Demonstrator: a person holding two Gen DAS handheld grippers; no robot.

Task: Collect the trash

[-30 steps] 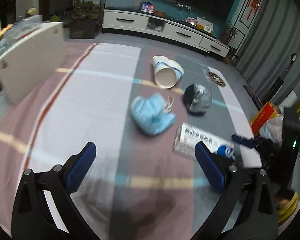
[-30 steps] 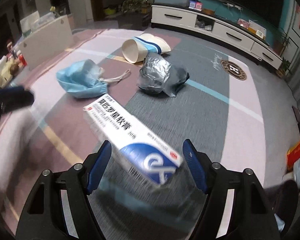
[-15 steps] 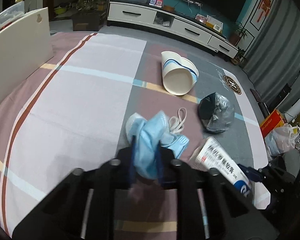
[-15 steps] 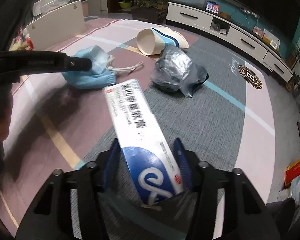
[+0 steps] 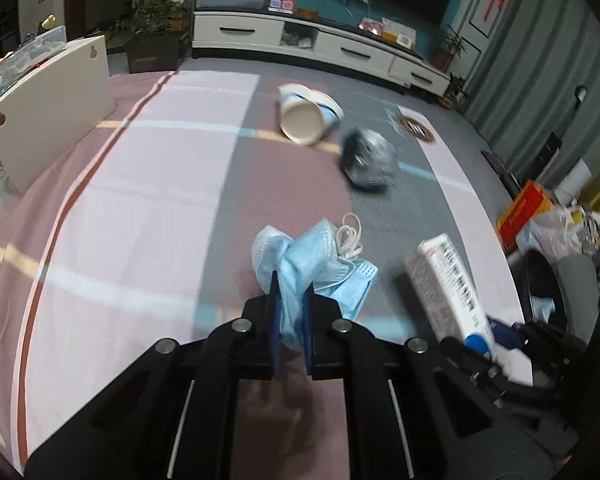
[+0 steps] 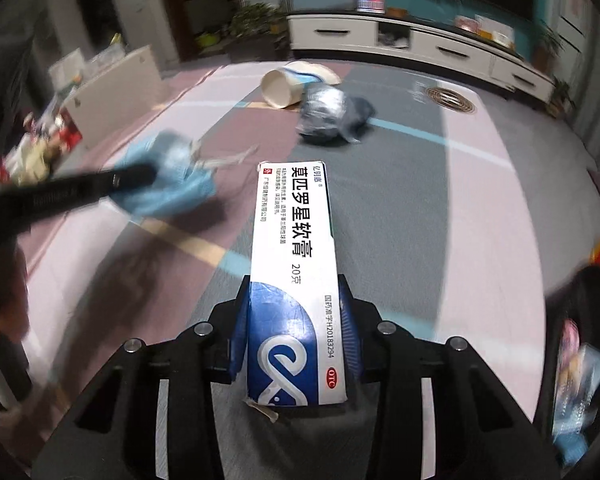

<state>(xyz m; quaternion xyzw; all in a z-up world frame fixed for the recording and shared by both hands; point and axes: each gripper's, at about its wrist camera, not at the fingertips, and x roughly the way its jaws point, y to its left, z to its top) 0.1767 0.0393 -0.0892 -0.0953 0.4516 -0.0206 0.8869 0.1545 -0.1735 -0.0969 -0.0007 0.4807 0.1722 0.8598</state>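
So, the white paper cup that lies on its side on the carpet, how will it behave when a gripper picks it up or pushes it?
The paper cup lies on its side, round mouth showing, so a push would probably roll it in a curve. Its walls look thin, so squeezing likely dents it. It seems empty, so probably very light.

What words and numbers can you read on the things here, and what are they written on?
"莫匹罗星软膏" – big black letters on the white and blue box that the right gripper holds.
"20克" – same box, after the name.
"国药准字H20183294" – same box, along its right edge.
"OTC" – red oval on its blue end.
Small print under the name: too small to read.
Red box by the carpet's edge: lettering too blurred to read.
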